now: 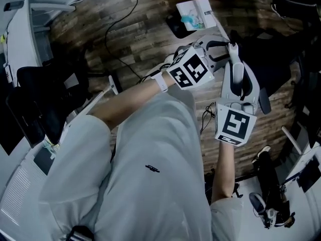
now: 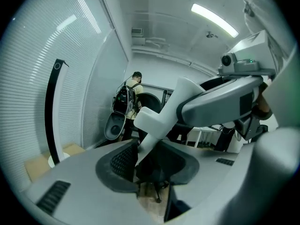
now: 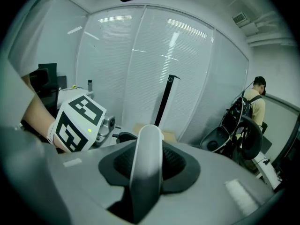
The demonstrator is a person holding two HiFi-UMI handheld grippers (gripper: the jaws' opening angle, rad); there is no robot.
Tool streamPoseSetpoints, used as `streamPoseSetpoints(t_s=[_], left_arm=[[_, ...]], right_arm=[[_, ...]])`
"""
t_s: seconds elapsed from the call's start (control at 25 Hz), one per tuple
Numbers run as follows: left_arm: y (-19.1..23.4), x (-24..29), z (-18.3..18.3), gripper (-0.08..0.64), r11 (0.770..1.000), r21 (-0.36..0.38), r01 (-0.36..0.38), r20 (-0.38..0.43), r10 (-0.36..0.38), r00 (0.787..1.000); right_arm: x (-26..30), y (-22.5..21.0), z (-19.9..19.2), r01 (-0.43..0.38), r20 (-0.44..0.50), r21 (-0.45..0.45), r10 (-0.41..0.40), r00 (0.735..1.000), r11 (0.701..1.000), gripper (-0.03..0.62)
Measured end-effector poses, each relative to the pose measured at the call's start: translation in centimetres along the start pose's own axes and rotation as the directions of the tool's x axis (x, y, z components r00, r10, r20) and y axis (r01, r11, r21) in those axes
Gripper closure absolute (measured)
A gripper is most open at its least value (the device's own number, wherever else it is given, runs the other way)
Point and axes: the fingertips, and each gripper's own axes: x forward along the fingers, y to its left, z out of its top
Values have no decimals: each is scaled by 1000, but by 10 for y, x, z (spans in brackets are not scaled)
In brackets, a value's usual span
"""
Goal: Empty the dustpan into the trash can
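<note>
Hold firm with the right gripper [image 3: 148, 146], clenched on the white handle [image 3: 147, 182] standing upright between its jaws. Judge that handle the dustpan's, with the pan itself unseen beyond the fingertips. Treat the left gripper [image 2: 151, 156] as released: jaws spread round a white bar [image 2: 157, 121] slanting between them, leaning toward one pad only. Find the trash can first; none made out in any view. Carry the pan level, bring it low over the can's mouth ahead of the right gripper, then roll slowly, sparing the wooden floor [image 1: 150, 24].
</note>
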Motion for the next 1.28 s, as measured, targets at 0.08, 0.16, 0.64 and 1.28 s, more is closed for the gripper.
streamPoseSetpoints(t_s=[0.08, 0.16, 0.64, 1.28], left_arm=[[3, -5, -2, 437, 1000, -12, -15, 16, 15, 1000], [5, -9, -3, 436, 999, -22, -30, 30, 31, 999], [19, -23, 0, 436, 989, -59, -134, 100, 139, 985], [33, -41, -27, 425, 955, -148, -255, 162, 278, 947]], right_arm=[[2, 6, 1, -15, -1, -24, 15, 1000, 1000, 472], [3, 11, 3, -33, -3, -42, 33, 999, 999, 472], [9, 25, 13, -118, 9, -156, 121, 993, 981, 472], [19, 56, -2, -239, 1, -349, 256, 967, 906, 472]])
